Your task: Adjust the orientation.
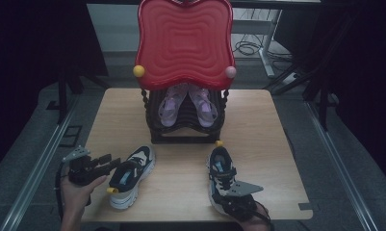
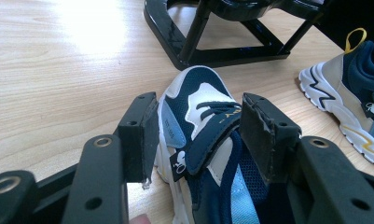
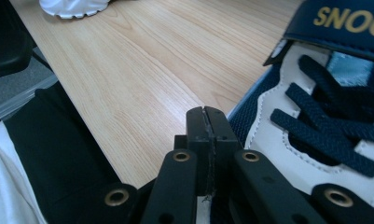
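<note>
The left sneaker (image 1: 130, 175) lies near the table's (image 1: 181, 187) front left edge, long axis slanting, toe toward the black rack (image 1: 186, 134). My left gripper (image 2: 196, 140) straddles its strap and collar, jaws wide, pads at its sides. My right gripper (image 3: 207, 140) is clenched empty beside the right sneaker (image 1: 222, 175), toe pointing away.

Dim high view; bright glare on the table (image 2: 58, 70) up close.

Two navy-and-white sneakers are lying at six o'clock of a black rack (image 1: 186, 130): left sneaker (image 1: 132, 175), right sneaker (image 1: 222, 175).
</note>
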Demonstrator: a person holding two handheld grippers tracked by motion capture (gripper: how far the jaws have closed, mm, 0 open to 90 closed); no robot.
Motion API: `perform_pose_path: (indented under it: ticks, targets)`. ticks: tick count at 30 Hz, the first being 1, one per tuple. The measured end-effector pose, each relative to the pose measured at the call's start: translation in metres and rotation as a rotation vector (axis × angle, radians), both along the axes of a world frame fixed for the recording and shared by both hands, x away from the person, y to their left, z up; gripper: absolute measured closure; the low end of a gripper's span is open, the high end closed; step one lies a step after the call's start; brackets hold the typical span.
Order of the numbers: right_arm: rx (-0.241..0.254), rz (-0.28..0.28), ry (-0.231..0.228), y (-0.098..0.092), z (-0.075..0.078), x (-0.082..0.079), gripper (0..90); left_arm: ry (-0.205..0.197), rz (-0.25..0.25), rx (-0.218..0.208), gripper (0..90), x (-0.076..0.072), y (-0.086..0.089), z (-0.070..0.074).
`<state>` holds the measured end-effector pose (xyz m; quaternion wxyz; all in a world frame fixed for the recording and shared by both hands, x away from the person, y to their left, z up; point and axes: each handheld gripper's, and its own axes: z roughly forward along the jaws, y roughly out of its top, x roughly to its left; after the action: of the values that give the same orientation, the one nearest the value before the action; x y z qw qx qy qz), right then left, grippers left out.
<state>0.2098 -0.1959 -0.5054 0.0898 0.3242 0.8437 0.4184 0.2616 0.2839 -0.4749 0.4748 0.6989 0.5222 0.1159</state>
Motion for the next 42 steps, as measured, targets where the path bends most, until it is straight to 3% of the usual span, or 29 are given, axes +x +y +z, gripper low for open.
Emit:
perform_pose_path:
  ticks: [22,42]
  targets:
    - [0.020,-0.073,0.019,-0.035,0.000,0.004,89.5,0.000,-0.001,0.003,47.3,0.000,0.000,-0.001]
    - [0.026,-0.178,0.017,-0.068,-0.001,0.017,89.6,0.003,-0.001,0.005,47.3,0.001,-0.001,-0.002]
